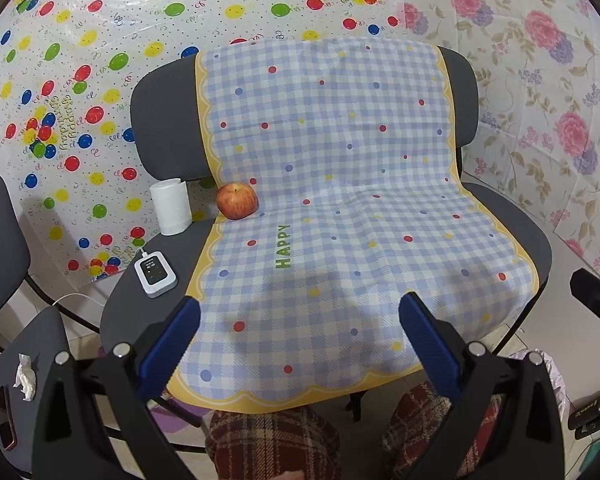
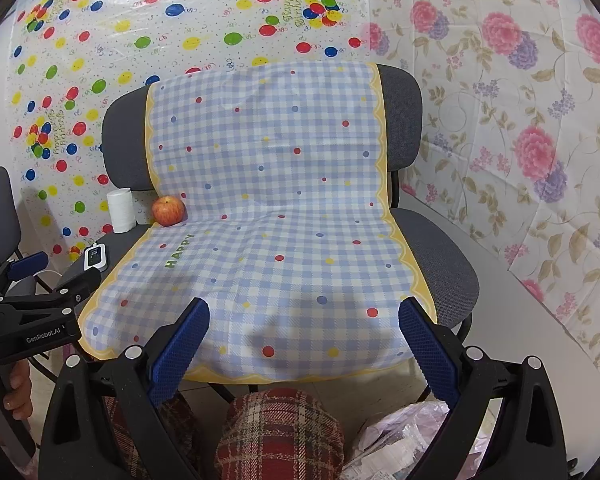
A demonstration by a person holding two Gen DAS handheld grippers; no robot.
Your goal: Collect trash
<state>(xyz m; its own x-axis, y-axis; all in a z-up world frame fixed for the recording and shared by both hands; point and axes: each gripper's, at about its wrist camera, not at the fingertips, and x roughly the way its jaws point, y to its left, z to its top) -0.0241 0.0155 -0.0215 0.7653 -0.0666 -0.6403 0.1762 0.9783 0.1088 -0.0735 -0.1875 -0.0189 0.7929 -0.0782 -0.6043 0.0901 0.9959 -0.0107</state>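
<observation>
A home room (decked for a party) — balloon sheet (image 1: 100,80) behind a cloth-draped chair (image 1: 160,120).

One apple (image 1: 236,201), one paper roll (image 1: 171,207), one white device (image 1: 156,274), one crumpled tissue (image 1: 25,376), two chairs (image 1: 164,128).

A chair (image 1: 512,240) carries a cloth (image 1: 332,184) draped over its back and seat. On the cloth, at ten o'clock from the seat's middle, sits an apple (image 1: 236,201). A paper roll (image 1: 171,206) stands at nine o'clock of the apple (on the bare seat), a small device (image 1: 156,274) before it at seven o'clock.
</observation>
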